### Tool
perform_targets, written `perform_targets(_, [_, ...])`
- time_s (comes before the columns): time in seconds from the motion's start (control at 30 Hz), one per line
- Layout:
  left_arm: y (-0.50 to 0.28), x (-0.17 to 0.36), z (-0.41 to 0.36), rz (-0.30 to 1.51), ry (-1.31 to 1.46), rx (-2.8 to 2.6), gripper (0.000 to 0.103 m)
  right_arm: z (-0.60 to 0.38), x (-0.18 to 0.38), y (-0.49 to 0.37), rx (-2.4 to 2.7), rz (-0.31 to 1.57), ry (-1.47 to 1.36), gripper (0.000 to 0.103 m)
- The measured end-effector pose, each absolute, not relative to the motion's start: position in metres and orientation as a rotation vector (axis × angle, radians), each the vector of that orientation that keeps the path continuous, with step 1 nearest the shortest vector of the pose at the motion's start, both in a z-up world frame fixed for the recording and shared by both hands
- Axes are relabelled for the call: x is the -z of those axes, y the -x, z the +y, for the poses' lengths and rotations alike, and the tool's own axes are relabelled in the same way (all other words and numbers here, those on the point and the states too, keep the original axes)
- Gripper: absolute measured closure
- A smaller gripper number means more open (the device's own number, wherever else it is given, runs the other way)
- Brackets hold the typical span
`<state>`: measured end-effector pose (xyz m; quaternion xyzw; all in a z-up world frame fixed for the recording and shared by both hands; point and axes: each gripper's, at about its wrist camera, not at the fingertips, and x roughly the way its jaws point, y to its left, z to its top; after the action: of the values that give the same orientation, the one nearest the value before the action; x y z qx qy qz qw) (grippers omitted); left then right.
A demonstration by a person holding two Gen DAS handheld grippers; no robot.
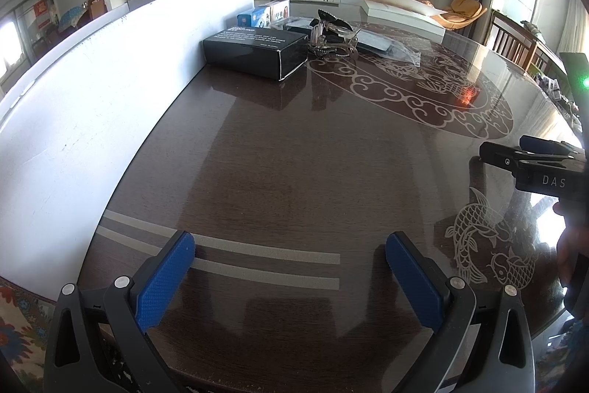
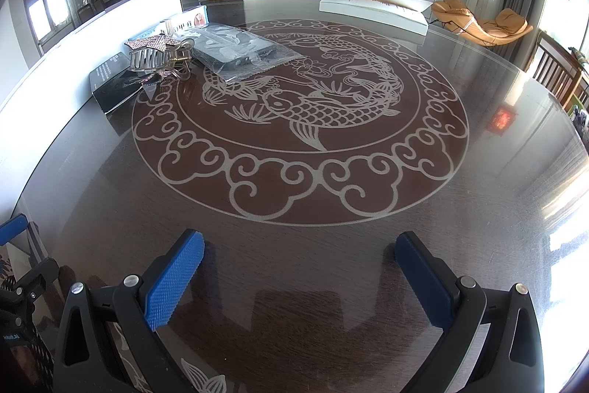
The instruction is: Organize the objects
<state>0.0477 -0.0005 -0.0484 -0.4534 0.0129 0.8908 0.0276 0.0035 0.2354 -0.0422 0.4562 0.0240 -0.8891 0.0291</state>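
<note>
- Left wrist view shows the glass-topped worktop [image 1: 294, 150] bare up close, with the task's things bunched at the far left beside the white board [image 1: 110, 91] (nothing sorted yet, I judge).
- Black box [image 1: 256, 52] sits nearest; a careless reach past it could shove it into the pile behind.
- Bagged dark item [image 2: 239, 56] lies just right of the box; its slick wrapper may slide on glass or slip from fingers.
- Hair claw clip [image 2: 162, 58], sparkly and springy, rests partly on the box and could snag or roll off.
- Small cartons [image 1: 263, 15] at the back are half hidden, their print unreadable.
- Left gripper [image 1: 291, 279] and right gripper [image 2: 300, 279] both stand wide and empty, well short of the pile.
</note>
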Motion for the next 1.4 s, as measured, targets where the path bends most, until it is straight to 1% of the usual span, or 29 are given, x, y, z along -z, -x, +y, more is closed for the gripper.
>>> perform_targets(0.17, [-0.041, 0.047, 0.001, 0.042, 1.473, -2.714, 0.0, 0.235, 0.042, -0.004, 2.743, 0.074, -1.407, 0.0])
perform_targets(1.07, [-0.035, 0.047, 0.001, 0.042, 1.568, -2.665, 0.0, 0.235, 0.042, -0.004, 2.743, 0.074, -1.408, 0.0])
perform_targets(1.4, [-0.02, 0.046, 0.006, 0.061, 1.653, -2.597, 0.0, 0.235, 0.042, -0.004, 2.743, 0.074, -1.408, 0.0])
